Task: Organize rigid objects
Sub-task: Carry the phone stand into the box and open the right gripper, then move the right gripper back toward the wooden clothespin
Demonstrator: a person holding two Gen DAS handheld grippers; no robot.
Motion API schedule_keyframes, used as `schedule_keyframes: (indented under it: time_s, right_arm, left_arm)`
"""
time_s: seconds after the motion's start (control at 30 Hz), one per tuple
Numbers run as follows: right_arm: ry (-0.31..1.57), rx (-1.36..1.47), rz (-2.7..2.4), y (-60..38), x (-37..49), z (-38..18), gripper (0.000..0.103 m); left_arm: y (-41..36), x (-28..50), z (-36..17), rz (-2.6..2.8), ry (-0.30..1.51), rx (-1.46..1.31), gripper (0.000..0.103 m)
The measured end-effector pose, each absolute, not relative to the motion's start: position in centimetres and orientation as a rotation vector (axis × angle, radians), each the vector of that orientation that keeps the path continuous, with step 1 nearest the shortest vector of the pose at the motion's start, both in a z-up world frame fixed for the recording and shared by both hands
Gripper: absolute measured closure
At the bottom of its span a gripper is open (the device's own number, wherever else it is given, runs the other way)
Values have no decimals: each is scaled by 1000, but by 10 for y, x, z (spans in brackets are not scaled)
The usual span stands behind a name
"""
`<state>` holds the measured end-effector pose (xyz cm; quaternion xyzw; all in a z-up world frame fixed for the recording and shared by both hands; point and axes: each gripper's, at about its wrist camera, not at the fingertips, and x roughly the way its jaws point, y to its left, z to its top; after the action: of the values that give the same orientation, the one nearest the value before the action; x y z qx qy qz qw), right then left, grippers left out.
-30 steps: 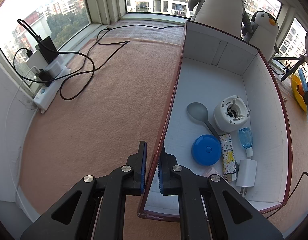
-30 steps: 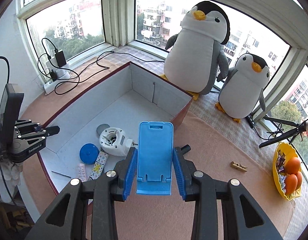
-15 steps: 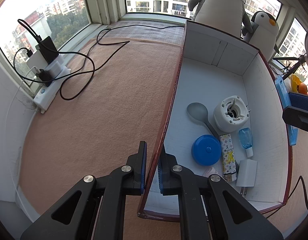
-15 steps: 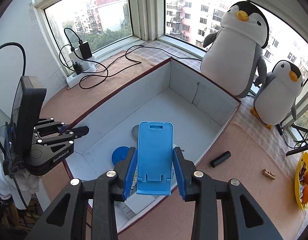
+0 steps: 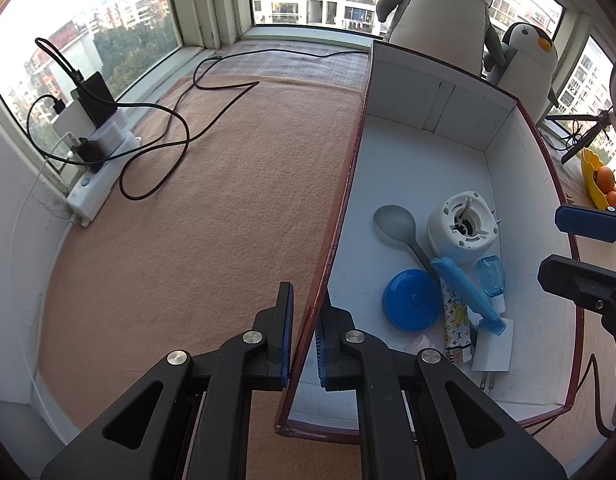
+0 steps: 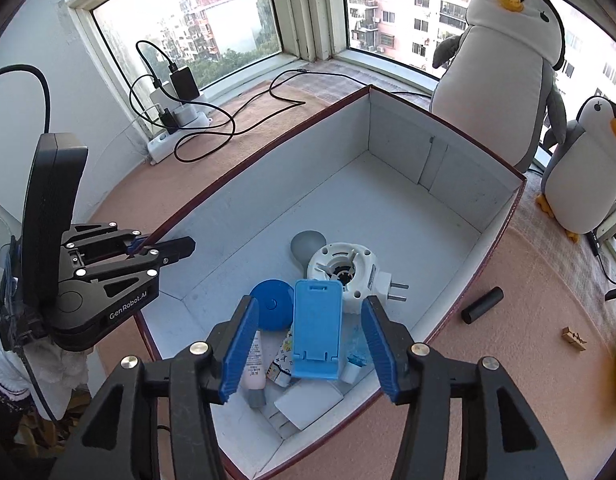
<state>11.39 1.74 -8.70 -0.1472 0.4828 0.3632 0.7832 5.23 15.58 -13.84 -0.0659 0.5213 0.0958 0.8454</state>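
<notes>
Left wrist view, surface: tan carpeted window ledge; power strip by the left window; box at right.
Left gripper: jaws narrow, clamped on the box's left wall, unchanged.
Right wrist view, right gripper: jaws opening; blue phone stand, gripped earlier, now lies free among items at the box's near end.
Room: penguin plushies beyond the box.

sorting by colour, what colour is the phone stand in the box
Light blue. The phone stand shows best in the right wrist view.
</notes>
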Motion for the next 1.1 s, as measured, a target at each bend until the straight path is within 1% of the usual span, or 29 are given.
schedule_keyframes:
  time_s: [0.63,1.1]
  right_arm:
    - [992,-234,720,-27,118,-69,48]
    - [924,-143,531,-138,122,-56,48]
  left_arm:
    - [156,53,-138,204,1105,-143,94]
    - [158,54,-140,198,1115,-155,94]
